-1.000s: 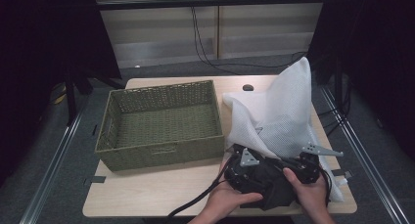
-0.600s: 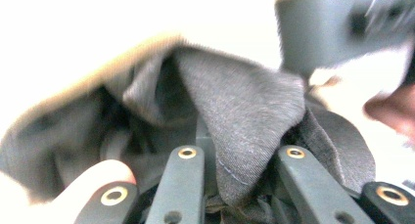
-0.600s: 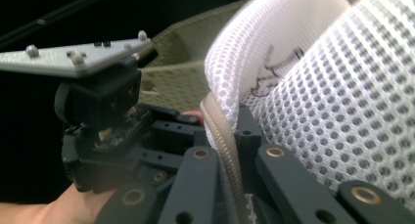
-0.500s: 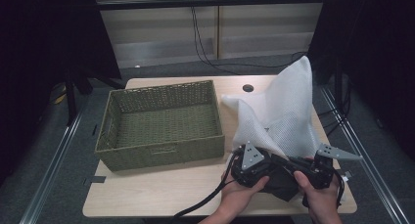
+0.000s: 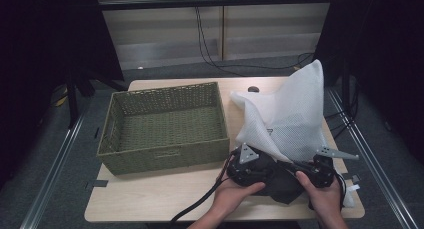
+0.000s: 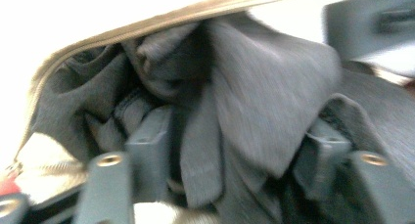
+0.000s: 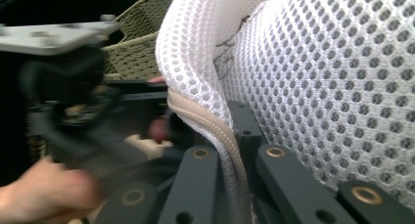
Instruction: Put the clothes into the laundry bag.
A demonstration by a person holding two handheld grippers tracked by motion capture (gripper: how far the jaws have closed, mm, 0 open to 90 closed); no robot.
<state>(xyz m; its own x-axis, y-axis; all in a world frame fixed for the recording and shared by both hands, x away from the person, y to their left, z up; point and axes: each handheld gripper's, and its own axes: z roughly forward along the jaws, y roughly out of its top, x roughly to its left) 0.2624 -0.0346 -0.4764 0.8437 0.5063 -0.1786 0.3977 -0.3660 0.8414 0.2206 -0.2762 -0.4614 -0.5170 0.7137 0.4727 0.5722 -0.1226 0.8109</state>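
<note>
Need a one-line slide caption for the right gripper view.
Right gripper clamps the white mesh bag at its zipper edge.

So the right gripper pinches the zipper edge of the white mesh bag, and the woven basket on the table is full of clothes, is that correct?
Not quite. The right gripper does pinch the zipper edge of the white mesh bag, but the woven basket is empty, not full of clothes. The high view shows its bare bottom. The dark garment sits at the bag's opening, as the left gripper view shows.
</note>
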